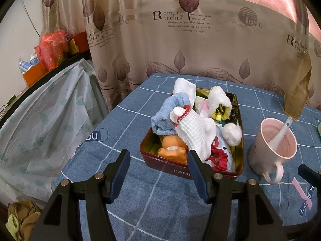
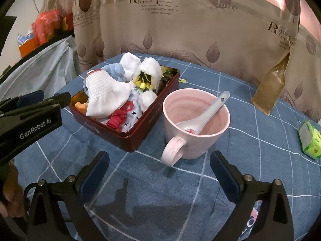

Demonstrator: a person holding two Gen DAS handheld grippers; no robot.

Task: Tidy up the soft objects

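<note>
Both grippers, left (image 1: 158, 172) and right (image 2: 159, 177), hung spread and empty over the table's near edge. Mid-table, the red tin (image 1: 160, 158) held piled socks (image 1: 192, 132), a blue towel (image 1: 164, 116) and an orange toy (image 1: 172, 149). Beside it, the pink mug (image 2: 192, 128) held a spoon (image 2: 202, 116). Only the right view showed a green packet (image 2: 310, 140).

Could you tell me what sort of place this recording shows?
Probably a lived-in home room: a leaf-print curtain hangs behind a table under a blue checked cloth, with a pink mug and a tin of soft things.
</note>
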